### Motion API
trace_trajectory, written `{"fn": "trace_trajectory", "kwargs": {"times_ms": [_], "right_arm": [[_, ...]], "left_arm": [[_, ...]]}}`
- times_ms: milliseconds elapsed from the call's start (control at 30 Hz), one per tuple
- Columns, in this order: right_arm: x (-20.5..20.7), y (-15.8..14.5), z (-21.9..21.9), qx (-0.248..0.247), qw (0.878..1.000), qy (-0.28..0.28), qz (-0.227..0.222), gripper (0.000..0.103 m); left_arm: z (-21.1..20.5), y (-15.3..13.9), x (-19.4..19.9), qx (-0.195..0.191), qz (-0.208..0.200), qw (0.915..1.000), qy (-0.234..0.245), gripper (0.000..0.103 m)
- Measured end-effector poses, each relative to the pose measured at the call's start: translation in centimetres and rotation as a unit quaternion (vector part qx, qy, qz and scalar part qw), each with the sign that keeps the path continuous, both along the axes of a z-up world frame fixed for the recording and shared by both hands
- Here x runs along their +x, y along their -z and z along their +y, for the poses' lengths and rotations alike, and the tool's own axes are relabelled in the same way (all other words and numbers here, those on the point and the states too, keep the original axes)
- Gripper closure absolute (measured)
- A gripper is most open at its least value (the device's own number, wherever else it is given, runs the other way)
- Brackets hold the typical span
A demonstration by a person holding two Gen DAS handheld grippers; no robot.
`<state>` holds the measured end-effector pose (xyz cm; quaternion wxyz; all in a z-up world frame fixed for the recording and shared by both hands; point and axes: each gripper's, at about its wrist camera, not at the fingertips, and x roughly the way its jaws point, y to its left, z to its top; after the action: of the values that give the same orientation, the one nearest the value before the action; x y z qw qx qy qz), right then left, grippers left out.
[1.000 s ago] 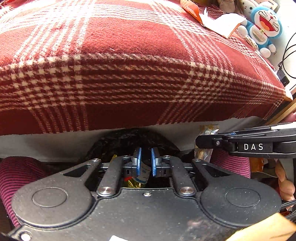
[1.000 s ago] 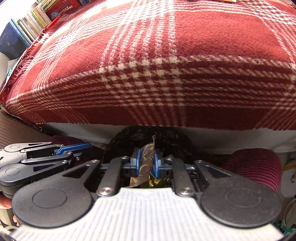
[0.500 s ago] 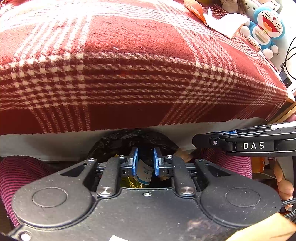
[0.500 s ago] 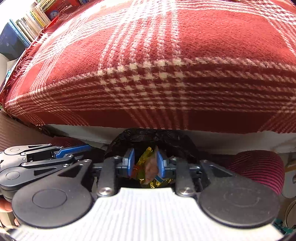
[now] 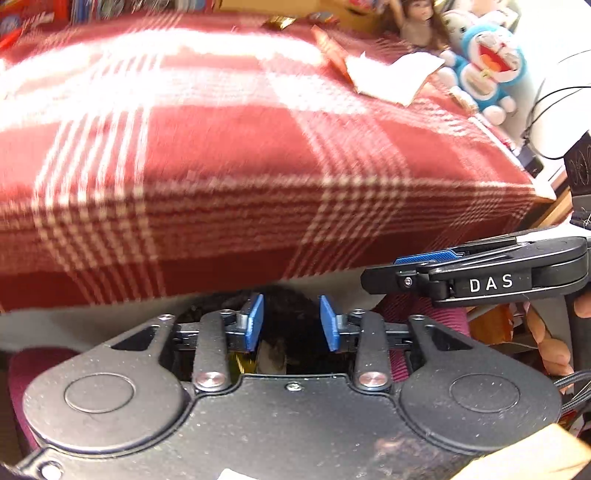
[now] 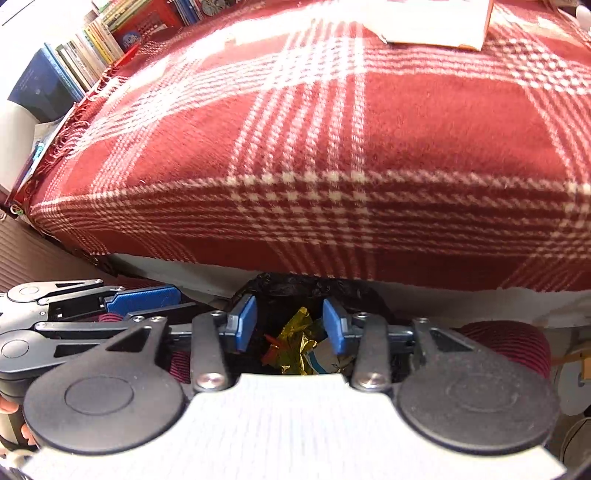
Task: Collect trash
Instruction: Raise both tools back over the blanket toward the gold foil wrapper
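A black trash bag (image 6: 295,291) opens just below the bed's edge, between a person's knees. Gold foil and other wrappers (image 6: 299,347) lie inside it. My right gripper (image 6: 291,325) hangs open over the bag with nothing held. My left gripper (image 5: 291,323) is open too, above the same bag (image 5: 288,306), with a wrapper (image 5: 269,356) lying below its fingers. On the red plaid blanket (image 5: 221,155) at the far right rest a white paper and an orange wrapper (image 5: 384,74). The same paper (image 6: 436,22) shows at the top of the right wrist view.
A blue plush toy (image 5: 487,66) and a doll (image 5: 421,26) sit at the bed's far right corner. Books (image 6: 110,33) line the far left. Cables (image 5: 546,96) hang at the right. The person's striped trouser legs (image 6: 509,343) flank the bag.
Both grippers opened and let their wrappers fall into the bag. Both have tilted up, so more of the bed's top shows.
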<state>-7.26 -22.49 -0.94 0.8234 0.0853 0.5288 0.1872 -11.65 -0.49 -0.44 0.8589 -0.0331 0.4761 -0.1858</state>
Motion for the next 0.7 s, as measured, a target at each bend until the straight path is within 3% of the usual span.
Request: {"fn": "trace_trajectory", "kwargs": {"times_ms": [333, 700], "right_arm": [[1.0, -6.2, -3.1, -0.001, 0.994, 0.031, -0.103, 0.023], [6.3, -7.2, -8.8, -0.023, 0.977, 0.149, -0.154, 0.02]], "left_arm": [[-0.5, -5.5, 2.8, -0.017, -0.072, 0.9973, 0.002, 0.059], [-0.2, -9.0, 12.1, -0.025, -0.115, 0.9923, -0.04, 0.046]]}}
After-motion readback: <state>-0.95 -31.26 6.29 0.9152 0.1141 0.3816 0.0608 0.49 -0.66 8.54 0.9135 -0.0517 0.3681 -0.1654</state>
